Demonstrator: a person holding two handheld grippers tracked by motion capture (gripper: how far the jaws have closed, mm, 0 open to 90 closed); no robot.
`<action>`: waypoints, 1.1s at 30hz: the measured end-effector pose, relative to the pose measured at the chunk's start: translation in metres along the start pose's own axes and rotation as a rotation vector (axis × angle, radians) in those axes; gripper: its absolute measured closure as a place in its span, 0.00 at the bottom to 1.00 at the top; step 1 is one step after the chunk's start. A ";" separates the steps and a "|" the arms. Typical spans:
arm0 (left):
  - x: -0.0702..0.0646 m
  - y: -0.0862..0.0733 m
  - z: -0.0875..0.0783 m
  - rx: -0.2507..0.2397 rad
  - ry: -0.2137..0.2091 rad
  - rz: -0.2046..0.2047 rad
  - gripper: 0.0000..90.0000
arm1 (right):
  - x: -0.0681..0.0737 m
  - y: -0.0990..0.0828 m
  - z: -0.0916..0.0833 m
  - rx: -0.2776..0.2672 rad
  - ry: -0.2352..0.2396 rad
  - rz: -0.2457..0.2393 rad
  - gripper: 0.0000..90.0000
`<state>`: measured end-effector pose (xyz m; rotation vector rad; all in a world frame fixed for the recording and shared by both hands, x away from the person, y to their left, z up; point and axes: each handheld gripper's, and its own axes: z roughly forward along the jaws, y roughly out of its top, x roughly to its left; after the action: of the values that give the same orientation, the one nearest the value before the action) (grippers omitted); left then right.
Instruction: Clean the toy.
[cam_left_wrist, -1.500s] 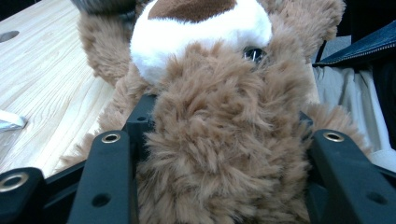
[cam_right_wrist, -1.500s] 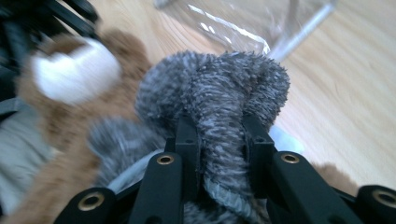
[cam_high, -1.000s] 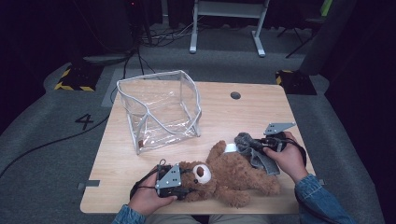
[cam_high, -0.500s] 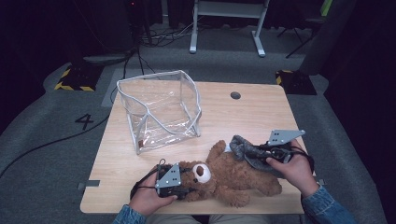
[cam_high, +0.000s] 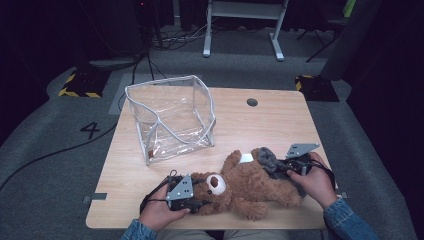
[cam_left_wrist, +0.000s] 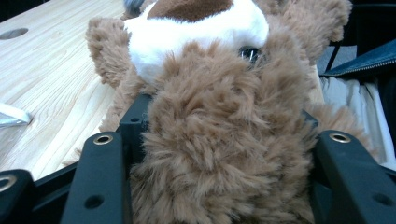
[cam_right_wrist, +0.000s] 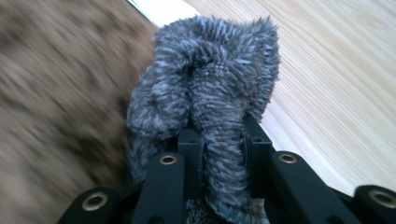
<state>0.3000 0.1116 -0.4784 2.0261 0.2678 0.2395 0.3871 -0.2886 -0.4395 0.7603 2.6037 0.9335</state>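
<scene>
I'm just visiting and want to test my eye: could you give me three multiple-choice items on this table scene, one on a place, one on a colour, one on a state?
1. Where does the clear bag stand?
A. on the table's far left part
B. on the bear
C. on the floor

2. What colour is the fuzzy cloth in the right tool?
A. red
B. grey
C. yellow

3. How does the teddy bear lie?
A. sitting upright
B. inside the bag
C. flat on the table, its head between the jaws of the left tool

Answers:
1 A, the high view shows it on the wood, beyond the bear and to the left.
2 B, the right gripper view shows grey pile pinched between the jaws.
3 C, the high view shows it stretched out; the left gripper view shows fur filling the jaws.
</scene>
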 end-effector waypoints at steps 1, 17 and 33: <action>0.000 0.000 0.000 0.000 0.001 -0.009 0.48 | -0.002 -0.002 -0.003 0.012 -0.017 0.002 0.83; 0.000 0.008 0.011 0.014 0.039 -0.043 0.48 | 0.048 0.049 -0.098 -0.216 0.070 -0.092 0.83; 0.000 0.006 0.011 -0.008 0.034 -0.050 0.48 | 0.061 0.016 -0.048 -0.113 0.142 -0.086 0.84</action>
<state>0.3041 0.0997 -0.4778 2.0058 0.3380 0.2429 0.3229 -0.2690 -0.3974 0.5672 2.6521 1.1357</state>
